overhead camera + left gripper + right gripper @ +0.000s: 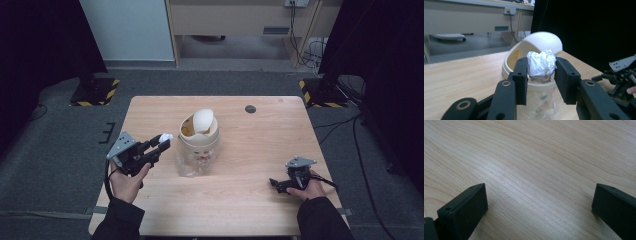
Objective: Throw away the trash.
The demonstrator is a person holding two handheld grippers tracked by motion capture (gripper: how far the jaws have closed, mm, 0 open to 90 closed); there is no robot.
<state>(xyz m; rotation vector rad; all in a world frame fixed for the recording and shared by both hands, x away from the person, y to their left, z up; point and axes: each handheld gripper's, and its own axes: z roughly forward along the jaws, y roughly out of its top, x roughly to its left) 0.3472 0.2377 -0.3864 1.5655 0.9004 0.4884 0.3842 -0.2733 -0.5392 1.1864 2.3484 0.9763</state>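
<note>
A crumpled white paper wad (541, 64) sits clamped between the jaws of my left gripper (541, 75). From above, that left gripper (161, 145) hovers over the table's left side with the wad (166, 137) at its tip, pointing at a cream bin (199, 136) just to its right. The bin's swing lid (203, 120) is tilted, showing a gap into the bin, and a clear liner bag (192, 164) hangs below its rim. My right gripper (276, 184) rests low on the table at the right, jaws spread wide over bare wood (539, 195).
The wooden table (260, 145) has a dark round grommet (250, 109) near its far edge. Grey carpet surrounds it, with stand bases marked by hazard tape at the far left and right. In the left gripper view the right gripper (621, 75) appears beyond the bin.
</note>
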